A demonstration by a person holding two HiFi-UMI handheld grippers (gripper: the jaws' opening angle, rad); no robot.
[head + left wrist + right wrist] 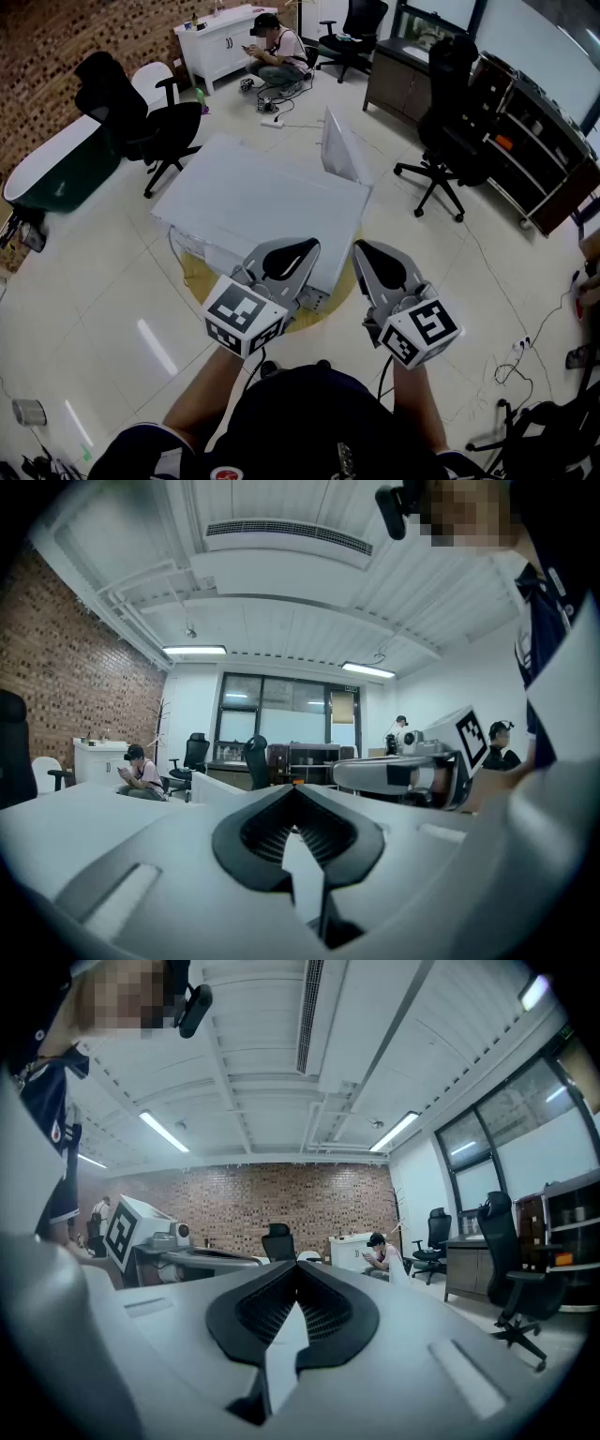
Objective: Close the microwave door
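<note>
White microwave (262,202) seen from above in the head view, just ahead of both tongs. Its door (339,150) is swung out at the far corner, beyond the right tongs (380,265) and well apart from them. Left tongs (291,255) sit beside the right ones, over the microwave's near edge. Yellow round surface (328,314) shows under the microwave, between the two.

Left gripper view: left tongs (296,794) clenched, tips meeting, nothing between. Right tongs (398,772) are off to their right.

Right gripper view: right tongs (298,1274) clenched, tips meeting, nothing held. Left tongs (159,1237) are off to their left.
</note>
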